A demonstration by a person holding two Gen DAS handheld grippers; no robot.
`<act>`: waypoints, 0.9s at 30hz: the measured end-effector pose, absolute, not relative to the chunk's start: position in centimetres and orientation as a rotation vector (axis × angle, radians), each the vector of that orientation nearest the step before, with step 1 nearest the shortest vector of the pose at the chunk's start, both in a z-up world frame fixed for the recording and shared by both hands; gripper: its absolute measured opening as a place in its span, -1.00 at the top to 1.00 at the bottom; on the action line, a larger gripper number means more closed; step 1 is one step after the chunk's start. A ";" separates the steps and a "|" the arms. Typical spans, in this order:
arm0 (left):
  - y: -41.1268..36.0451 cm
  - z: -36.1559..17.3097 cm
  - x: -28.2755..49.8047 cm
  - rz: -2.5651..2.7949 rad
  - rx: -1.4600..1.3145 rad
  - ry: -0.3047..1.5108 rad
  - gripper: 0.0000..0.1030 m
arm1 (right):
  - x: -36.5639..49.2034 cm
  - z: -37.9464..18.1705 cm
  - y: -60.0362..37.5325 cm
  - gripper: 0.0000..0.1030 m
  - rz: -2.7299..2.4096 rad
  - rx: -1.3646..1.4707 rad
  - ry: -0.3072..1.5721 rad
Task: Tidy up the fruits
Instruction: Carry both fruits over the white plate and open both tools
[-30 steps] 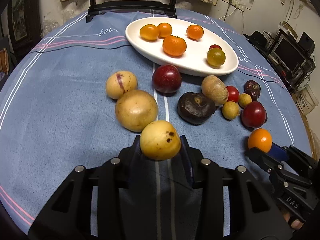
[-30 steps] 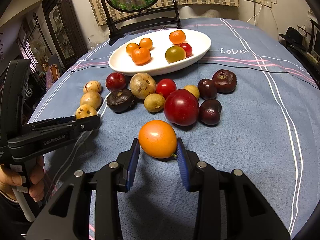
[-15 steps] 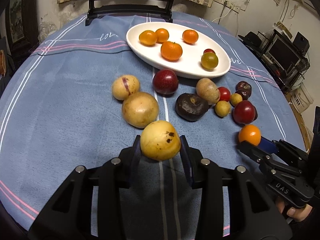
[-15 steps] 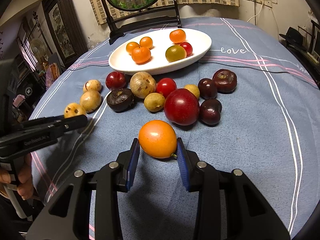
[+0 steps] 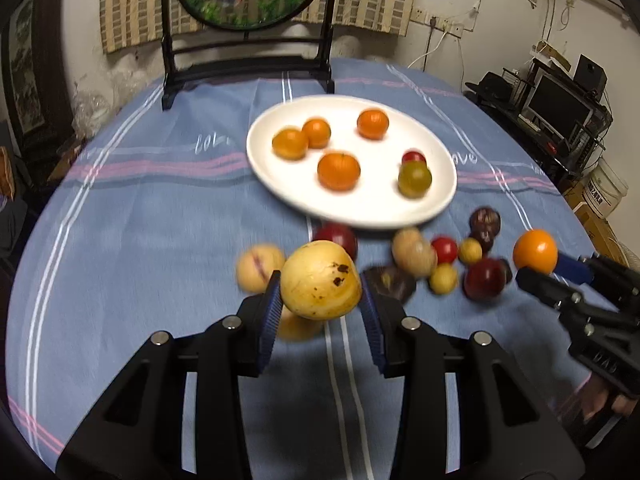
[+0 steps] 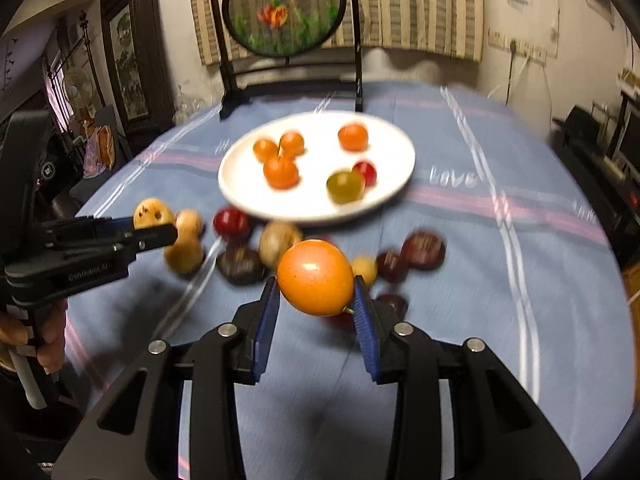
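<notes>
Two grippers each carry a fruit above the cloth: the left gripper [image 5: 320, 304] is clamped on a speckled yellow fruit [image 5: 321, 285], the right gripper [image 6: 315, 305] on an orange fruit [image 6: 315, 277]. Between them and the white plate [image 5: 360, 208] lies a loose cluster of fruit [image 5: 448, 256] — blurred, partly hidden behind the held pieces. Only the right wrist view shows the left hand [image 6: 48, 340] gripping its handle. Bare blue tablecloth [image 5: 140, 220] stretches to the left edge.
</notes>
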State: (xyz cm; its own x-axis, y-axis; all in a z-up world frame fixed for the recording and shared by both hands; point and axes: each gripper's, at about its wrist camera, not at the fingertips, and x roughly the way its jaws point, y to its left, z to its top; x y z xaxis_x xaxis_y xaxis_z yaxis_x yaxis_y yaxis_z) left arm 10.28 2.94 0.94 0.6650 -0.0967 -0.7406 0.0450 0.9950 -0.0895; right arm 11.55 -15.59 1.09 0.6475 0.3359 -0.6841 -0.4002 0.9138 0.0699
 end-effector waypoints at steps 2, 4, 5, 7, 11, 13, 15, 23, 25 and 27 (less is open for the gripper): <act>2.7 1.6 11.4 -0.081 -0.043 0.815 0.25 | 12.8 1.9 -15.2 0.27 0.403 -0.109 0.726; 2.7 2.2 13.1 -0.088 -0.025 0.796 0.25 | 14.5 2.6 -14.7 0.27 0.397 -0.120 0.707; 2.7 2.4 14.1 -0.090 -0.027 0.797 0.25 | 15.1 2.8 -14.5 0.28 0.398 -0.120 0.703; 3.2 2.6 16.1 -0.097 -0.055 0.796 0.25 | 16.9 3.0 -13.7 0.28 0.409 -0.123 0.688; 4.1 2.2 19.6 -0.071 -0.081 0.810 0.25 | 20.3 2.8 -12.1 0.28 0.403 -0.156 0.694; 4.4 1.7 21.3 -0.062 -0.083 0.823 0.25 | 22.3 2.2 -11.5 0.28 0.400 -0.162 0.717; 4.7 0.9 22.6 -0.049 -0.079 0.843 0.25 | 24.3 1.7 -11.1 0.28 0.394 -0.150 0.750; 5.5 -1.7 25.7 -0.035 -0.091 0.910 0.25 | 29.2 -1.1 -9.2 0.28 0.382 -0.165 0.878; 5.6 -2.1 26.2 -0.036 -0.095 0.922 0.25 | 30.0 -1.5 -9.0 0.28 0.382 -0.153 0.898; 5.5 -2.4 26.6 -0.037 -0.090 0.929 0.25 | 30.5 -1.7 -8.9 0.27 0.380 -0.149 0.911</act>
